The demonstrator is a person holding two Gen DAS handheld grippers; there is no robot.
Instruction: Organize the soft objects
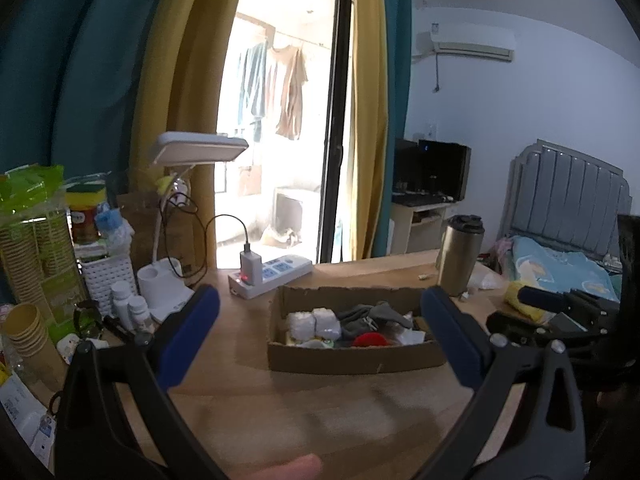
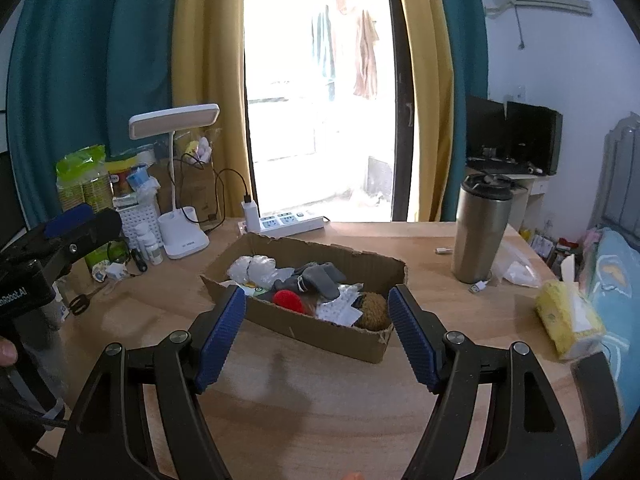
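My two grippers have black arms, and my right gripper (image 2: 316, 336) shows ribbed blue pads (image 2: 220, 340). The cardboard box (image 2: 320, 334) is plain brown; inside I see grey socks (image 2: 318, 278), a red round thing (image 2: 288, 301), white bundles (image 2: 254, 267) and a brownish-olive fuzzy ball (image 2: 372, 310). The table (image 2: 312, 412) is light wood. Far behind hang yellow curtains (image 2: 208, 80) beside teal ones (image 2: 92, 80). At right stands a steel-grey tumbler (image 2: 478, 236) with a black lid, and a yellow tissue pack (image 2: 568, 320)
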